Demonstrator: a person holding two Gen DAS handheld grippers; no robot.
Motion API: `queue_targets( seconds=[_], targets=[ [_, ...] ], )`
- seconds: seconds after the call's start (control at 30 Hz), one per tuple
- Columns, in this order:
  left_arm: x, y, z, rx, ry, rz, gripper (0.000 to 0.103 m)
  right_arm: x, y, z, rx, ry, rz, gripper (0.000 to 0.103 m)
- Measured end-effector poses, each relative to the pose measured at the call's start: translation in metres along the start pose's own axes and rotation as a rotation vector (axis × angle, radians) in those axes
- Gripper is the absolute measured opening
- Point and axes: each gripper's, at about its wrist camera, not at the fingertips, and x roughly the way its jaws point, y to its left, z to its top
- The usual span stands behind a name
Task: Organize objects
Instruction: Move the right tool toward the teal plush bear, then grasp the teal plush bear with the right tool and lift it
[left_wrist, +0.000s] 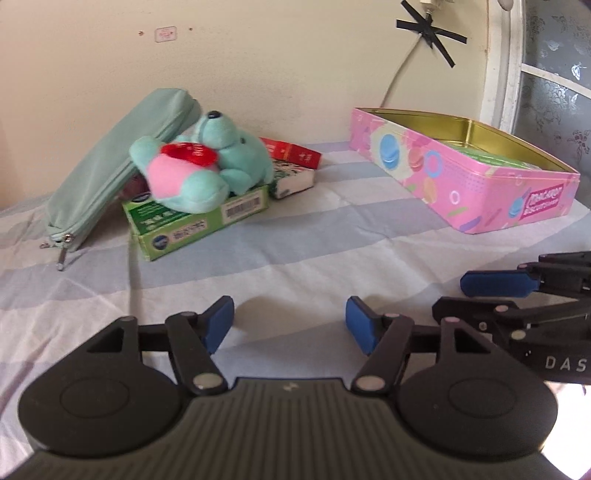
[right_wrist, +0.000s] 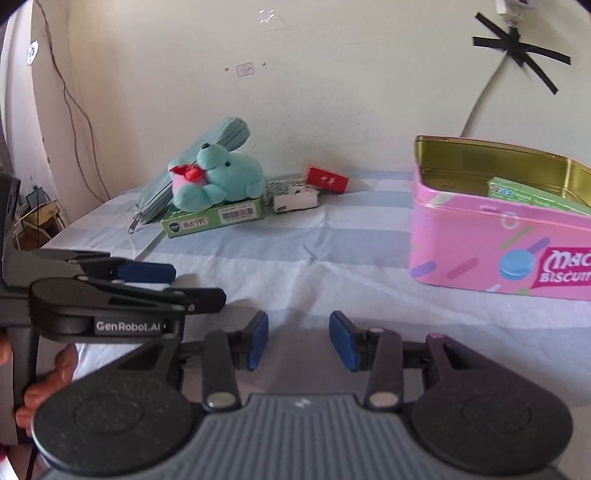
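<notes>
From the left wrist view, the left hand-held gripper (left_wrist: 290, 325) hung low over the striped blue-and-white bedsheet (left_wrist: 295, 251), its blue pads spread apart and holding nothing. The right hand-held gripper (left_wrist: 480, 295) reached in from the right edge, also spread. Against the cream wall, a mint-green zippered pencil pouch (left_wrist: 122, 162) leaned beside a green cardboard box (left_wrist: 199, 218), and a turquoise plush toy with a pink belly and red heart (left_wrist: 203, 162) lay on that box. A small red packet (left_wrist: 291, 151) rested behind it. Well apart to the right stood an open pink rectangular biscuit tin (left_wrist: 469, 184), a green box lying inside.

From the right wrist view, the right hand-held gripper (right_wrist: 299, 339) was spread and empty above the sheet (right_wrist: 314, 258). The left hand-held gripper (right_wrist: 184, 284) crossed in from the left, open too. The plush toy (right_wrist: 218, 177) sat on the green box (right_wrist: 214, 218) far ahead; the pink tin (right_wrist: 491, 236) stood near on the right.
</notes>
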Motion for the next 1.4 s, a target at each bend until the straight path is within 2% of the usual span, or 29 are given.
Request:
queue_targets(
  seconds=[0.07, 0.17, 0.27, 0.37, 0.47, 0.53, 0.6, 0.67, 0.73, 0.77, 0.8, 0.87, 0.9, 1.0, 1.13, 1.27, 1.33, 1.37, 1.4],
  targets=[
    [0.000, 0.016, 0.000, -0.001, -0.010, 0.063, 0.070, 0.009, 0.012, 0.004, -0.037, 0.006, 0.014, 0.045],
    [-0.003, 0.047, 0.001, -0.078, -0.021, 0.120, 0.070, 0.024, 0.030, 0.013, -0.103, 0.020, 0.042, 0.045],
    [-0.011, 0.076, -0.002, -0.223, -0.040, 0.143, 0.070, 0.040, 0.039, 0.029, -0.126, 0.010, 0.082, 0.043],
    [-0.018, 0.094, -0.005, -0.344, -0.061, 0.150, 0.070, 0.049, 0.034, 0.058, -0.067, -0.064, 0.117, 0.045],
    [-0.019, 0.103, -0.007, -0.427, -0.054, 0.137, 0.070, 0.061, 0.022, 0.096, 0.051, -0.143, 0.148, 0.057],
    [-0.019, 0.105, -0.007, -0.448, -0.058, 0.128, 0.070, 0.072, 0.018, 0.119, 0.092, -0.175, 0.176, 0.068],
    [-0.015, 0.103, -0.006, -0.456, -0.060, 0.124, 0.070, 0.090, 0.022, 0.138, 0.102, -0.167, 0.237, 0.102],
    [-0.016, 0.104, -0.007, -0.472, -0.071, 0.114, 0.071, 0.116, 0.028, 0.150, 0.103, -0.097, 0.291, 0.103],
    [-0.017, 0.108, -0.007, -0.493, -0.091, 0.107, 0.071, 0.141, 0.037, 0.153, 0.094, -0.028, 0.232, 0.097],
    [-0.019, 0.108, -0.007, -0.500, -0.103, 0.108, 0.071, 0.152, 0.042, 0.150, 0.072, 0.019, 0.201, 0.078],
    [-0.020, 0.110, -0.007, -0.508, -0.120, 0.108, 0.071, 0.153, 0.045, 0.146, 0.061, 0.015, 0.192, 0.075],
    [-0.025, 0.112, -0.007, -0.523, -0.154, 0.103, 0.071, 0.142, 0.045, 0.141, 0.067, -0.014, 0.202, 0.057],
    [-0.026, 0.113, -0.006, -0.528, -0.165, 0.097, 0.071, 0.134, 0.045, 0.137, 0.074, -0.017, 0.209, 0.055],
    [-0.026, 0.111, -0.006, -0.529, -0.167, 0.068, 0.071, 0.103, 0.044, 0.112, 0.032, -0.015, 0.231, 0.054],
    [-0.022, 0.103, -0.004, -0.490, -0.150, 0.022, 0.071, 0.061, 0.031, 0.071, 0.000, 0.055, 0.233, 0.054],
    [-0.021, 0.090, -0.002, -0.412, -0.144, -0.007, 0.071, 0.012, 0.013, 0.038, 0.035, 0.019, 0.178, 0.054],
    [-0.022, 0.082, -0.002, -0.368, -0.152, -0.014, 0.071, -0.005, 0.006, 0.026, 0.075, -0.005, 0.130, 0.063],
    [-0.023, 0.080, -0.002, -0.358, -0.157, -0.021, 0.071, -0.010, 0.005, 0.024, 0.087, -0.020, 0.113, 0.074],
    [-0.026, 0.078, -0.002, -0.362, -0.160, -0.036, 0.071, -0.013, 0.002, 0.022, 0.091, -0.040, 0.114, 0.077]
  ],
)
